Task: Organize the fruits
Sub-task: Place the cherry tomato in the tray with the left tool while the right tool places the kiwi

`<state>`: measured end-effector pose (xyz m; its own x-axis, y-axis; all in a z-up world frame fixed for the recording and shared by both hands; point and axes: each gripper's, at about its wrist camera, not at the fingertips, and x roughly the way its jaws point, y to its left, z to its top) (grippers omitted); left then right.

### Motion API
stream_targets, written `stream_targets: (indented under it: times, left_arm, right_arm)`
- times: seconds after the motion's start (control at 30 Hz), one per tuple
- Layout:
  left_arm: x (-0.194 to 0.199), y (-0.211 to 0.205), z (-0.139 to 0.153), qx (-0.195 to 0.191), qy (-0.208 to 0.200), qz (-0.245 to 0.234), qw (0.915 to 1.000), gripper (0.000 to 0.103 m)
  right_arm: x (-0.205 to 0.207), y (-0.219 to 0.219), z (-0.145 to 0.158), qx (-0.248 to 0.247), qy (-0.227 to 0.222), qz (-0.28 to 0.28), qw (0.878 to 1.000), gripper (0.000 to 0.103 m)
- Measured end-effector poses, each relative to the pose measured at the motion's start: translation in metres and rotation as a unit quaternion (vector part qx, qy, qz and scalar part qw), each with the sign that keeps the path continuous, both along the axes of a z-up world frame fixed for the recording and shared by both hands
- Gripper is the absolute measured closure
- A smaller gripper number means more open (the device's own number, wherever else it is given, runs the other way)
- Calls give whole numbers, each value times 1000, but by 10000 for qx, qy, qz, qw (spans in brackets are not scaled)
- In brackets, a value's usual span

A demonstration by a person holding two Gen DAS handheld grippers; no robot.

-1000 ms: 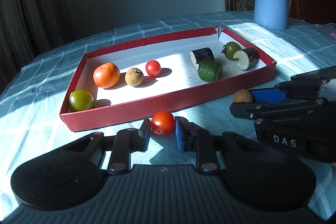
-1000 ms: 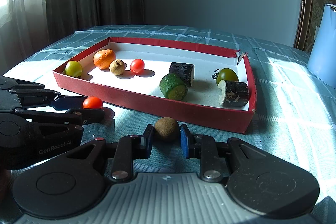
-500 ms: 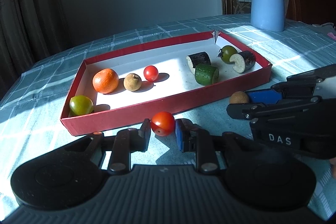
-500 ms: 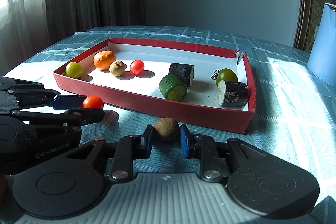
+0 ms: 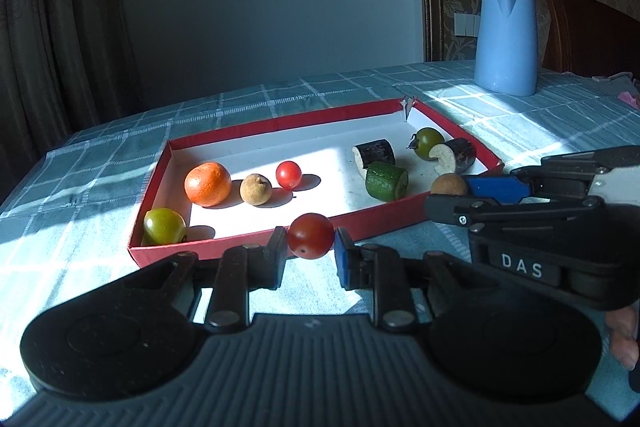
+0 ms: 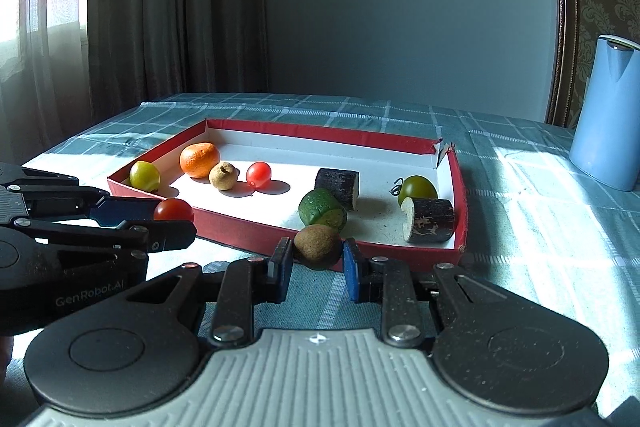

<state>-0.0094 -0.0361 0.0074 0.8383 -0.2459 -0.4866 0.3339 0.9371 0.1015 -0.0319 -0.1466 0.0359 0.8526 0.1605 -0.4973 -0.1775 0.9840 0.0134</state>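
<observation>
My left gripper [image 5: 310, 250] is shut on a red cherry tomato [image 5: 311, 235] and holds it above the tablecloth, just before the near wall of the red tray [image 5: 256, 235]. My right gripper [image 6: 316, 259] is shut on a brown longan [image 6: 317, 245], also lifted before the tray's near wall [image 6: 404, 250]. In the tray's left half lie a green tomato [image 5: 164, 225], an orange [image 5: 207, 183], a longan [image 5: 255, 189] and a red cherry tomato [image 5: 289, 174]. Its right half holds two eggplant pieces [image 5: 374, 153], a cucumber piece [image 5: 386, 181] and a dark green tomato [image 5: 429, 141].
A blue kettle [image 5: 506, 39] stands on the checked tablecloth [image 5: 80, 163] at the back right. A wooden chair [image 5: 580, 35] is behind it. Curtains hang at the left. Each gripper shows in the other's view, the left gripper [image 6: 120, 223] beside the right gripper [image 5: 500, 195].
Both grippers have risen from the tablecloth with their fruit, from table level to the height of the tray's near wall. The fruits in the tray have not moved.
</observation>
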Motion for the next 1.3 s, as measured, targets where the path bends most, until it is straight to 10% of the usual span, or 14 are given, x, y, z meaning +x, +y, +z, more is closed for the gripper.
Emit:
stream_targets:
  times: [0.6, 1.3]
  left_arm:
    - [88, 17, -3, -229, 689, 820, 9940, 80]
    - [101, 14, -13, -9, 768, 1070, 9913, 76]
  right_arm:
    - [99, 23, 10, -99, 390, 67, 9992, 77]
    - [121, 41, -8, -290, 636, 193, 9974, 77]
